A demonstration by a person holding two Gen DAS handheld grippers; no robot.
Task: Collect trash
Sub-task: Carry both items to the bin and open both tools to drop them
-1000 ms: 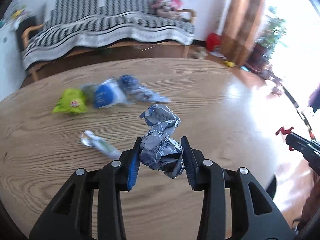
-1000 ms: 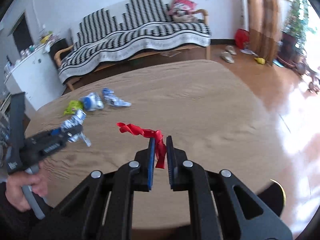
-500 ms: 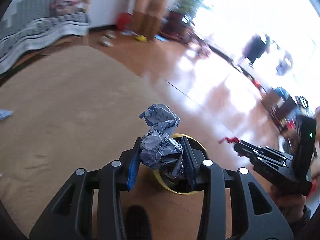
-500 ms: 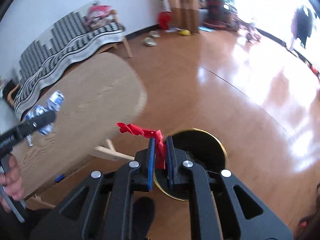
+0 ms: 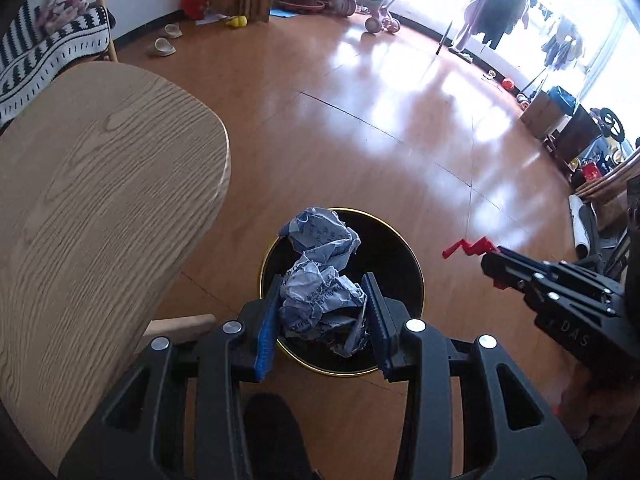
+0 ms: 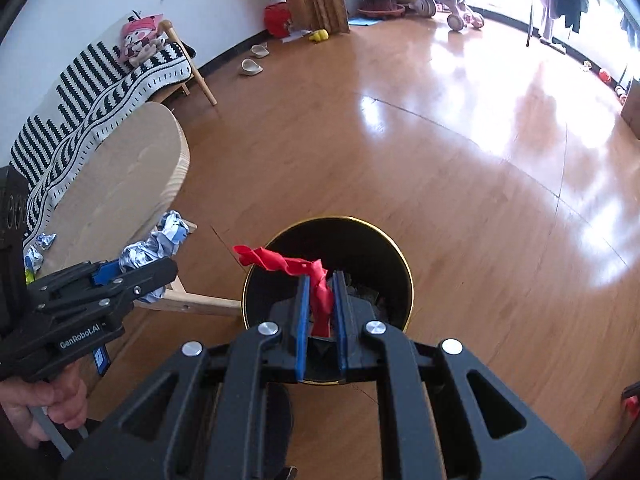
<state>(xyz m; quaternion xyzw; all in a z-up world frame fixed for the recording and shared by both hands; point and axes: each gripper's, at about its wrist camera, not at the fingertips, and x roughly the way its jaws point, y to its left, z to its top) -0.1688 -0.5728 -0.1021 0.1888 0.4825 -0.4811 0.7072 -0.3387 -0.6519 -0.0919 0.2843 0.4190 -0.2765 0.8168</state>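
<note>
The left hand-held gripper pinches a crumpled wad of paper, bluish white with small print, its blue pads pressed on both flanks. The wad bulges out past the fingertips toward 12 o'clock, its long axis running along the fingers. Directly behind it in the left wrist view lies the bin, black with a thin gold rim, standing on the wooden floor; the wad appears over the bin's mouth, so letting go looks like all that the next move needs.

The right hand-held gripper is pressed nearly together on a twisted red scrap, thin and limp like a strip of wrapper. The scrap climbs out of the pads and trails off toward 10 o'clock, its free end reaching over the rim. The bin fills the view just beyond the fingertips.

Both loads seem to sit above the opening; neither hand is clearly nearer. The light red scrap may flutter and miss, since its tail lies across the rim. The bench stands at 9 o'clock of the bin, with a few more wrappers on it.
</note>
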